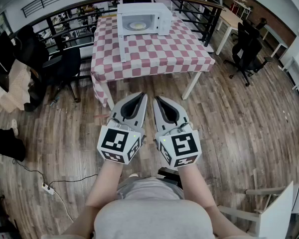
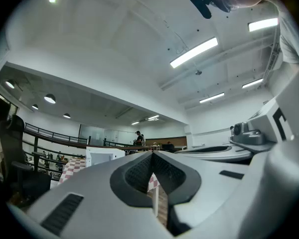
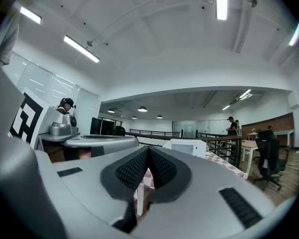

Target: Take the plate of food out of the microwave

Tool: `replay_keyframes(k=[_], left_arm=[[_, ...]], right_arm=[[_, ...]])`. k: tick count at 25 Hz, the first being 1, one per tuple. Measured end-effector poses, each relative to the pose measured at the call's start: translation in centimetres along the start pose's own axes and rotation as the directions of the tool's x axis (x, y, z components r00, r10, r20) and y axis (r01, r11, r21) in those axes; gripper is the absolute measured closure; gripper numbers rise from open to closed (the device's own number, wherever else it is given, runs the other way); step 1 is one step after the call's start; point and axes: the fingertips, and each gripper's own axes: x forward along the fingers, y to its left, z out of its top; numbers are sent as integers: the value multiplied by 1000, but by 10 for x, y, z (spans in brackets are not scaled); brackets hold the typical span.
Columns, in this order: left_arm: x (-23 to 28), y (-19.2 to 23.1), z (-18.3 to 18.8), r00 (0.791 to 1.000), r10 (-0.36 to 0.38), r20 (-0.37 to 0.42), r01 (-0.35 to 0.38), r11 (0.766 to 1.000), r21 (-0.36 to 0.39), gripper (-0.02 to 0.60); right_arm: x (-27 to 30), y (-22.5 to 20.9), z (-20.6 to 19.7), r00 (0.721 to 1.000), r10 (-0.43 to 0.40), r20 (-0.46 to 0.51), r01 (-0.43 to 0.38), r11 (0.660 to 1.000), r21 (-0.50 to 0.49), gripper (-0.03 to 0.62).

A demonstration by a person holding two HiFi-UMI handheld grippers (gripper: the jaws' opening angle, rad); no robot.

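A wooden floor [image 1: 239, 113] is filling most of the head view. From left to right, a black office chair [image 1: 65, 66] is standing beside a table with a red-and-white checked cloth [image 1: 154, 54], and more chairs are waiting by desks at the far right.

The microwave [image 1: 142, 19] is sitting at the far end of that table. Its door appears to be hanging open on its left side. The plate of food [image 1: 137, 25] is lying flat inside the cavity, and what the food is cannot be made out at this range.

The person is standing well back from the table and holding both tools level and side by side. The left gripper [image 1: 141, 97] is showing its jaws pressed together with nothing between them. The right gripper [image 1: 159, 100] is doing the same, empty and closed.

The work looks to be at its very start, in the approach. The next move is calling for walking up to the table, spreading the jaws and reaching into the cavity for the plate's rim.

The microwave's opening is facing the person and its long side is running across the table. The plate, being round, is offering no long axis.
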Motion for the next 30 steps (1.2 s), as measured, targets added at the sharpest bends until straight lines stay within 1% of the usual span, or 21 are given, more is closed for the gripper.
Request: replay_keyframes(k=[6,11,17,22,30], left_arm=[[6,-19,0,1000,18,13,-18,1000,-16,580],[6,-32,-4,999,42,22,-41,999,-21,580],[12,-43,-7,999,38,16,-38,999,-8,580],[23,-38,-12,999,39,12,-38,999,-18,580],[61,-8,-19,1000,31,-3,-31,999,-29,580]], right_arm=[[-17,-16,-4,1000,6,0,-6,1000,0,569],[-30,-26,-10,1000,20,18,-22,998,66,569],[-35,-31,-10,999,36,21,-37,998,50,569],[-29,-36,-15,999,38,12,-39,998,40,569],[8,-60,-20,1000,21,10,-21,998,51,569]])
